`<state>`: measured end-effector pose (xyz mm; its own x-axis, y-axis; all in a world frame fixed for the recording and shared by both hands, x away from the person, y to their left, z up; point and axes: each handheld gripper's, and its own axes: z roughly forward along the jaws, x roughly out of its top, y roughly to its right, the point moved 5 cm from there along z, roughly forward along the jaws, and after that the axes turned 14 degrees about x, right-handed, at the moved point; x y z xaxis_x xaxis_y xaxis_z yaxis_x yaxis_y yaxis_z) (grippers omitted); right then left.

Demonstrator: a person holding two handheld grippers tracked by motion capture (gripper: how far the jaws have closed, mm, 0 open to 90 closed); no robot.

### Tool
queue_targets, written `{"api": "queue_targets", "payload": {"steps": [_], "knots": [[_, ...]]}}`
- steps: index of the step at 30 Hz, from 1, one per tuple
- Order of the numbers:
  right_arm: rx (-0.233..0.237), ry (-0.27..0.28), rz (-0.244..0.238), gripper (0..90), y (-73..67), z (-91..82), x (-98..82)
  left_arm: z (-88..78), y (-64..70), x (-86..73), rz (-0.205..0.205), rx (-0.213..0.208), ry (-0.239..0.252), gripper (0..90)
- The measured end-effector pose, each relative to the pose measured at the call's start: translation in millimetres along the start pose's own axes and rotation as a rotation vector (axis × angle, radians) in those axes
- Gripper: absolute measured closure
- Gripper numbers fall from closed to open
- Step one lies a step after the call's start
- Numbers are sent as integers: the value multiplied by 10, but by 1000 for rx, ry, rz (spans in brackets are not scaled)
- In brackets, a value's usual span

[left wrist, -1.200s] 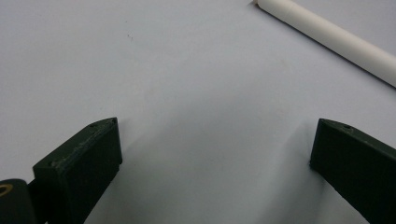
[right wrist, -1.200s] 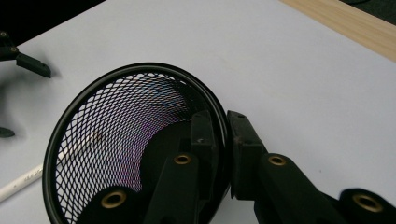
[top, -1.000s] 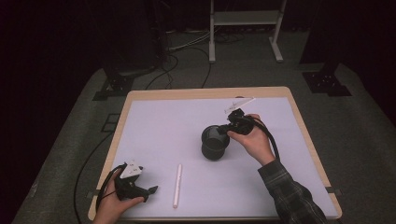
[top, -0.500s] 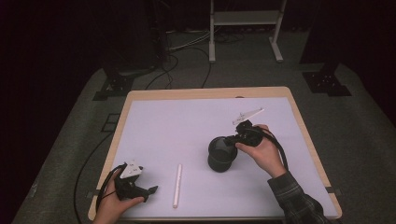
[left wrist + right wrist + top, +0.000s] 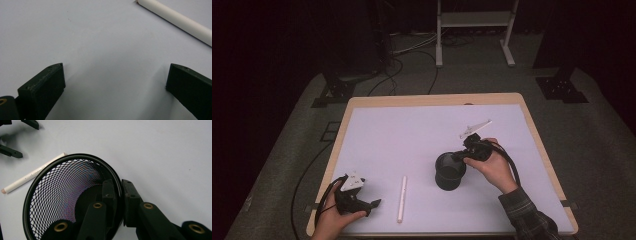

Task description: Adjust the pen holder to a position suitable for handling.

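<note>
A: Status of the right gripper [image 5: 117, 202]?

B: Clamped on the rim of the cup [image 5: 450, 171]. One jaw sits inside the mesh wall, one outside. The cup stands upright on the table [image 5: 412, 130], right of centre, nearer the front edge than the back.

A: And the left gripper [image 5: 373, 204]?

B: Released. Its jaws stand wide apart with nothing between them. It rests near the front left corner. The pen [image 5: 401, 198] lies flat between it and the cup, apart from both, close to the front edge.

A: Failure modes from this point?

B: Three, as a judgement. First: the grip is on one side of the rim only, so the cup may pivot about the jaws and tip when lifted or released. Second: thin mesh can flex under clamp force, letting the rim slip out. Third: the pen is round and may roll off the front edge if a jaw nudges it during pickup.

A: Mitigation?

B: Set the cup flat before releasing. Approach the pen across its length.
</note>
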<state>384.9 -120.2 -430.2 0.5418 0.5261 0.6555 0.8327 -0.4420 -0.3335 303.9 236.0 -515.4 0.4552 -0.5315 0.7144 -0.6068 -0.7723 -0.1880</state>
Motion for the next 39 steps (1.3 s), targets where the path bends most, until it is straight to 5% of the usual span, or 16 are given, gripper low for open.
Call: {"api": "queue_targets", "payload": {"steps": [11, 17, 39], "knots": [[-1, 12, -1, 797, 67, 68, 28, -1, -2, -1, 3, 0, -2, 13], [-6, 5, -8, 689, 74, 86, 18, -1, -2, -1, 4, 0, -2, 13], [-27, 176, -56, 332, -46, -408, -61, 1, 5, 2, -6, 0, 2, 13]]}}
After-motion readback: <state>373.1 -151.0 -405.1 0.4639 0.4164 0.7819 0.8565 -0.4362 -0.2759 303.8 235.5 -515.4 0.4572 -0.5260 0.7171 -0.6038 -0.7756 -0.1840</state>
